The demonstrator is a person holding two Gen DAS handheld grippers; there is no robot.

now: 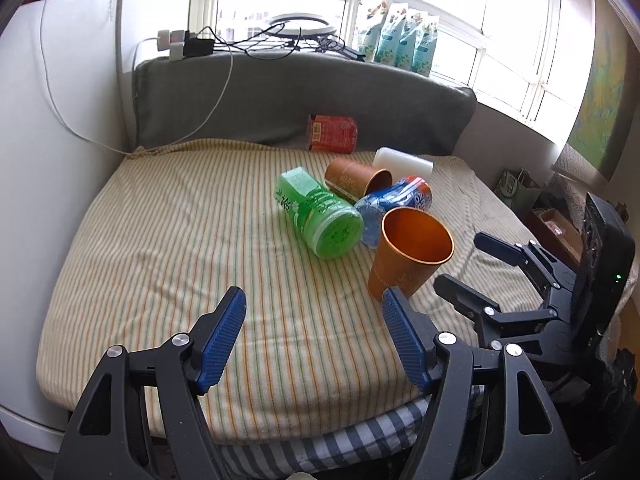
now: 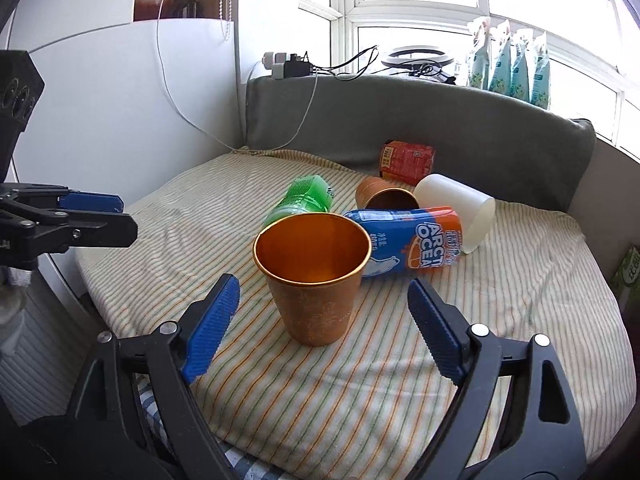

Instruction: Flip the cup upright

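An orange metal cup (image 2: 314, 276) stands upright on the striped cushion (image 2: 400, 360), mouth up; it also shows in the left wrist view (image 1: 408, 256). My right gripper (image 2: 322, 292) is open, with its blue pads either side of the cup's base and not touching it. My left gripper (image 1: 314, 304) is open and empty, to the left of the cup. A second orange cup (image 2: 382, 196) lies on its side further back, and it also shows in the left wrist view (image 1: 358, 180). A white cup (image 2: 460, 210) lies on its side at the right.
A green bottle (image 1: 320, 210), a blue Arctic Ocean bottle (image 2: 404, 242) and a red can (image 2: 408, 162) lie on the cushion. A grey backrest (image 1: 280, 96) stands behind, with cables and packets on the sill. A white cabinet (image 1: 48, 160) is at the left.
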